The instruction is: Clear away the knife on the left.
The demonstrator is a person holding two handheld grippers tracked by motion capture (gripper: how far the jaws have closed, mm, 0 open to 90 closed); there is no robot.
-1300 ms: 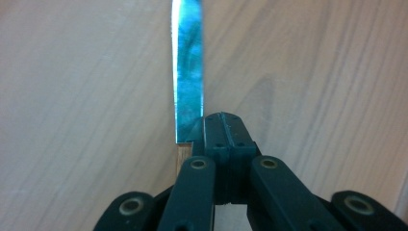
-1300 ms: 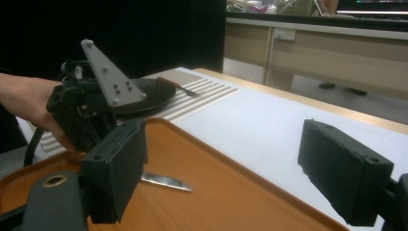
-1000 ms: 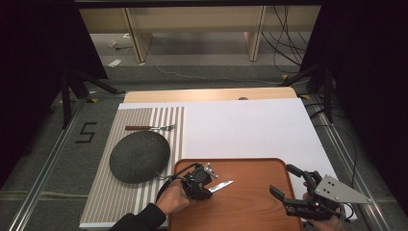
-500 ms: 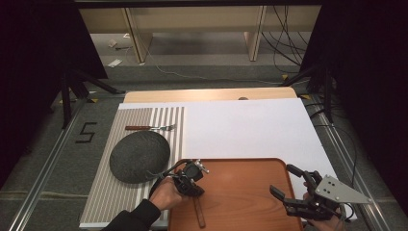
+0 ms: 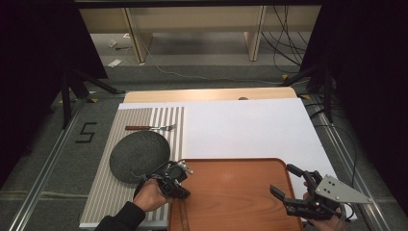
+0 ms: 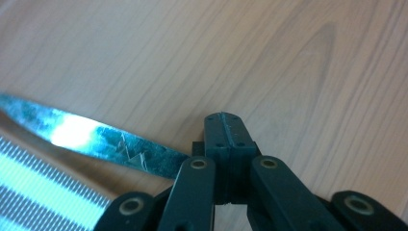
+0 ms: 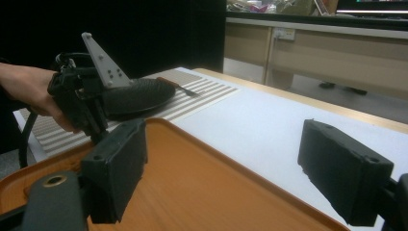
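Grey carpeted floor (image 5: pixel 202 62) stretched beyond the surface (image 5: pixel 207 95), with black cables (image 5: pixel 284 43) trailing across it. A pale wooden bench (image 5: pixel 192 19) stood at the back. Dark curtains (image 5: pixel 370 72) hung at both sides. A black figure five (image 5: pixel 85 132) marked the floor at left.

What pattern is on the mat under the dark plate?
Grey and white stripes on the mat, clearest in the high view.
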